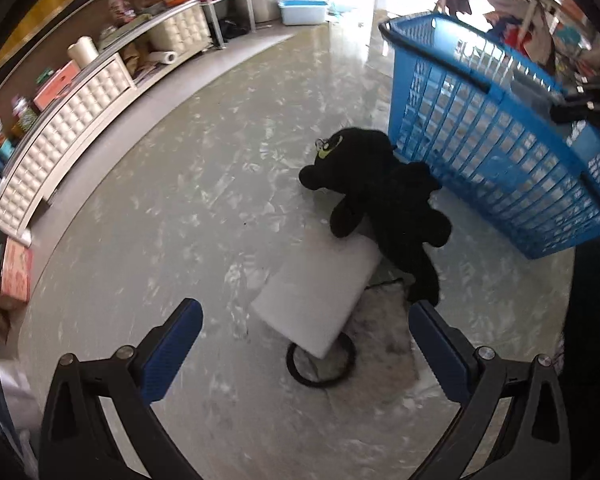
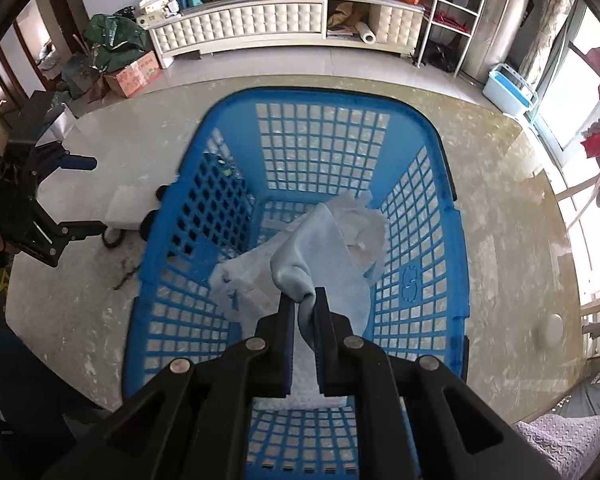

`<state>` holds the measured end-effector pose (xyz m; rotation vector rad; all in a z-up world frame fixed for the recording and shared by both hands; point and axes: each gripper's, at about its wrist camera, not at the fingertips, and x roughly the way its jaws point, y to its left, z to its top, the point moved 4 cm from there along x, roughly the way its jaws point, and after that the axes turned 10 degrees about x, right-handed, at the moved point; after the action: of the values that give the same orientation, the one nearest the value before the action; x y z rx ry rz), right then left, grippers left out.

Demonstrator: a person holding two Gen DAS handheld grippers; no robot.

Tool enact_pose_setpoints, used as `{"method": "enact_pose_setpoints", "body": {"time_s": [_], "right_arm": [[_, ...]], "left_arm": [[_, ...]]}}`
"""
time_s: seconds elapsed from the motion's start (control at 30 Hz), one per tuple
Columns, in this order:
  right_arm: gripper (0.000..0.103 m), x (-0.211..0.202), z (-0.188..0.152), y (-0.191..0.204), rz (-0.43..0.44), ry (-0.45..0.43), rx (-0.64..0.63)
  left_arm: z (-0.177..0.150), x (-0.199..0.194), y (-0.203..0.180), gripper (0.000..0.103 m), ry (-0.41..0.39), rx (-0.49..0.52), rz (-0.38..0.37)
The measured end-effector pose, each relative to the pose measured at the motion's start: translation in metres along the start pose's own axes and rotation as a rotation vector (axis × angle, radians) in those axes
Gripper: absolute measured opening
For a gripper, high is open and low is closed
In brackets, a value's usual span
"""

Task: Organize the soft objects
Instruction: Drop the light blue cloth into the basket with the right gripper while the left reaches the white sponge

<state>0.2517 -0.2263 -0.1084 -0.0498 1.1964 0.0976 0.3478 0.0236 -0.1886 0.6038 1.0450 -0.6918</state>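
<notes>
One blue basket (image 2: 416,216) is seen on the floor (image 1: 180,200), its walls an open grid. A moulded mark like an "S" is noted on its right inner wall; no other writing on it can be read.

Inside the basket: one pale blue cloth (image 2: 320,248), one crumpled white sheet (image 2: 364,220) behind it, and one white foam piece (image 2: 244,280) to the left. The cloth is pinched at one bunched corner by the right gripper (image 2: 303,300), whose jaws are pressed nearly together on the fabric above the basket's near end.

The left gripper (image 1: 306,320) is held spread wide, nothing between its blue pads (image 1: 172,352), above the floor beside the basket.

On the floor outside the basket, counted: one black plush (image 1: 380,200) with a yellow-green eye mark, lying against the basket's wall; one white foam block (image 1: 320,292), partly under the plush; one black ring (image 1: 320,364) partly under the block; one grey furry piece (image 1: 384,336) beside them.

Along the wall one long white cabinet (image 2: 260,24) is recorded, cluttered on top. One printed carton (image 2: 134,74) stands at its left end; its lettering is too blurred to read. One white-and-blue bin (image 2: 508,90) sits near the window.
</notes>
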Motion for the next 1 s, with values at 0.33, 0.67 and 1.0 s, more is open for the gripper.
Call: {"method": "enact_pose_setpoints", "body": {"time_s": [0.33,0.67,1.0], "right_arm": [[0.008,0.027,0.001,-0.003,-0.042,0.108,-0.027],[0.022,0.036,0.003,-0.01,-0.023,0.131,-0.004],[0.075,0.016,0.008,-0.009,-0.03,0.055,0.019]], "left_arm": [[0.005,0.048,0.011,0.102,0.016,0.064,-0.053],[0.003,0.072,0.002,0.102,0.052,0.134,-0.109],[0.008,0.062,0.003,0.066,0.023,0.088,-0.144]]}}
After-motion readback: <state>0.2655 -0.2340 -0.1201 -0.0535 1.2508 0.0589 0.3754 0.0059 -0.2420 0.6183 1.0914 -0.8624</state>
